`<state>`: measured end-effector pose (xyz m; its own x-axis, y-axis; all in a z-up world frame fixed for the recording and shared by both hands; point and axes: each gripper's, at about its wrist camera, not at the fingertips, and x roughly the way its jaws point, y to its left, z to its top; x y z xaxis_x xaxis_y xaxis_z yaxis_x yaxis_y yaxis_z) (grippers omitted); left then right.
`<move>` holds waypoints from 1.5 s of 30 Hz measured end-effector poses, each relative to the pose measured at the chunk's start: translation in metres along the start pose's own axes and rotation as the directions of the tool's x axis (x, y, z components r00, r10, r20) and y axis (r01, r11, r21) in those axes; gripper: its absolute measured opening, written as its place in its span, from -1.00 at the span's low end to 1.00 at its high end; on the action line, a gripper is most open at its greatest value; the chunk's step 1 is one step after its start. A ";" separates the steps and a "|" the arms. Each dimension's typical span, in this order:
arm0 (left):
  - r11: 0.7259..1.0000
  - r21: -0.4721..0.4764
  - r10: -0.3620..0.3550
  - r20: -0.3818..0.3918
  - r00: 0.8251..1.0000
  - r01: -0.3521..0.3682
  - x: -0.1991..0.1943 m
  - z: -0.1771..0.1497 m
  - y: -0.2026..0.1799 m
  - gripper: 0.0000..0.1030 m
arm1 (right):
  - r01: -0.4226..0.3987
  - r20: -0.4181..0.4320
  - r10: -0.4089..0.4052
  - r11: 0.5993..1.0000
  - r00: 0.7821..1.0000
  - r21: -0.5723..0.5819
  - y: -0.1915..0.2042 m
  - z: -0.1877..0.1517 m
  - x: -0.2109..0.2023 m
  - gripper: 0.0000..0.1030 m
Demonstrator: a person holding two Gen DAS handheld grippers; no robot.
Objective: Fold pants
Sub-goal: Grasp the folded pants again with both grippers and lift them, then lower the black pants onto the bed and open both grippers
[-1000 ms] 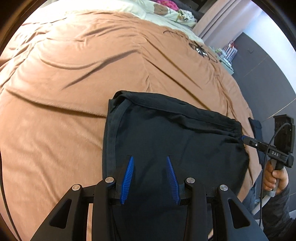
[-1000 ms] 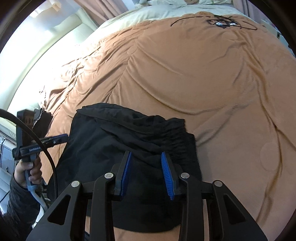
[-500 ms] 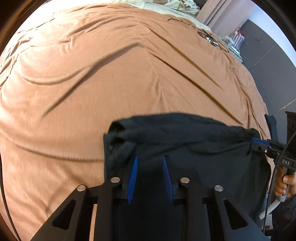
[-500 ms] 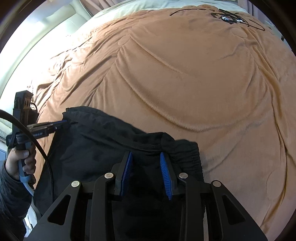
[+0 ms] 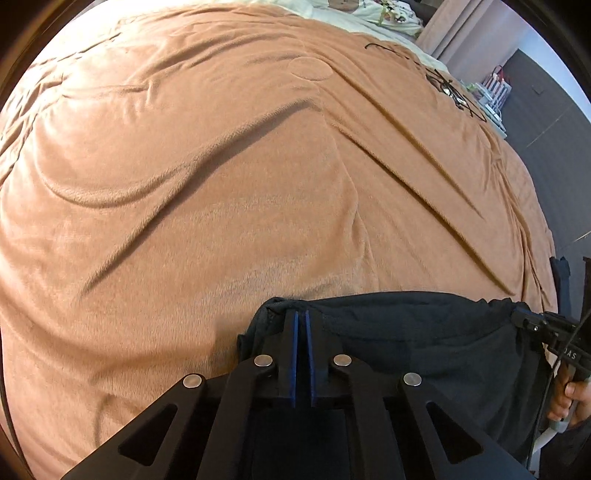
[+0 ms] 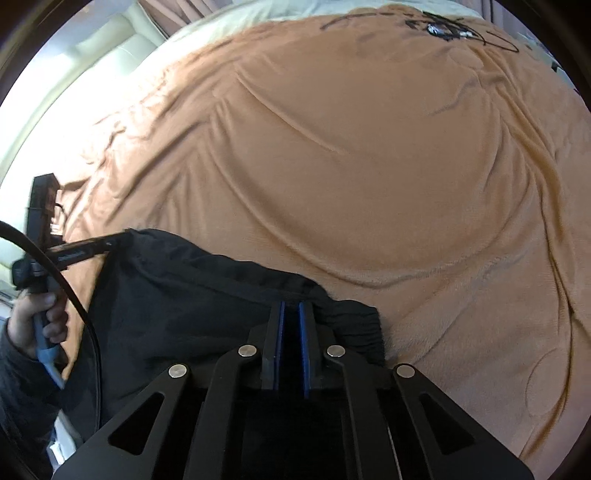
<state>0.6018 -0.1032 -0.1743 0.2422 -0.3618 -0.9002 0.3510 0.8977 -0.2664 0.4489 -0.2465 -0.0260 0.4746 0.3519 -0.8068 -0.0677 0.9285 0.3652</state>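
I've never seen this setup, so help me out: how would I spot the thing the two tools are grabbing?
Look at the big orange-brown blanket covering the bed. At its near edge lie the black pants, pinched at each far corner by a gripper. They are the only dark garment on the plain blanket.

Pants (image 5: 424,332) on the near edge of a blanket (image 5: 240,184) covering the bed, pillows (image 5: 373,14) behind it, curtain (image 5: 454,33) far right.

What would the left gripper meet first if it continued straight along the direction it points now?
Probably the orange blanket. The left gripper is shut on the far edge of the black pants, and just beyond it lies only blanket.
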 end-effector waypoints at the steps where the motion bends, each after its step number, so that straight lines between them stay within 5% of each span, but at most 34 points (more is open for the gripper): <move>1: 1.000 0.012 0.006 0.001 1.000 -0.006 -0.003 0.000 -0.002 -0.88 | -0.012 0.010 0.012 1.000 1.000 -0.001 0.001 -0.003 -0.006 -0.86; 4: 1.000 0.005 -0.011 0.003 1.000 0.011 -0.017 -0.007 -0.001 -0.81 | -0.022 0.030 0.022 1.000 0.999 -0.018 0.004 -0.013 -0.023 -0.86; 8: 1.000 0.003 -0.021 0.028 0.999 0.021 -0.039 -0.022 0.000 -0.21 | -0.019 0.043 0.021 0.999 0.999 -0.046 0.007 -0.034 -0.039 -0.86; 10: 1.000 0.005 -0.024 0.047 0.999 0.024 -0.054 -0.034 0.000 -0.10 | -0.011 0.049 0.014 0.998 0.999 -0.057 0.006 -0.044 -0.048 -0.86; 21: 0.994 -0.070 -0.080 0.071 0.994 0.085 -0.102 -0.103 0.006 0.00 | 0.011 0.011 -0.010 0.997 1.000 -0.076 -0.007 -0.086 -0.066 -0.83; 26: 0.983 -0.143 -0.107 0.075 0.991 0.117 -0.114 -0.139 0.018 0.38 | 0.066 -0.016 -0.067 0.995 0.998 -0.078 -0.012 -0.093 -0.046 -0.84; 32: 0.961 -0.219 -0.154 0.089 0.984 0.171 -0.125 -0.174 0.032 0.42 | 0.096 0.011 -0.096 0.993 0.995 -0.064 -0.005 -0.092 -0.048 -0.84; 34: 0.947 -0.251 -0.181 0.092 0.979 0.199 -0.124 -0.187 0.037 0.42 | 0.087 0.031 -0.085 0.994 0.996 -0.060 0.000 -0.094 -0.055 -0.74; 36: 0.935 -0.276 -0.205 0.094 0.974 0.223 -0.123 -0.195 0.041 0.42 | 0.068 0.054 -0.065 0.996 0.996 -0.059 0.004 -0.097 -0.063 -0.14; 38: 0.924 -0.300 -0.218 0.095 0.971 0.237 -0.121 -0.205 0.046 0.42 | 0.056 0.082 -0.051 0.997 0.995 -0.060 0.009 -0.101 -0.070 0.07; 45: 0.859 -0.383 -0.323 0.112 0.940 0.341 -0.110 -0.231 0.059 0.42 | -0.018 0.112 0.027 0.997 0.993 -0.073 0.017 -0.114 -0.088 0.07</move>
<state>0.3874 0.0472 -0.1707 0.2150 -0.6583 -0.7214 0.0381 0.7438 -0.6674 0.3059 -0.2481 -0.0012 0.5678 0.3609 -0.7398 -0.1401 0.9280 0.3452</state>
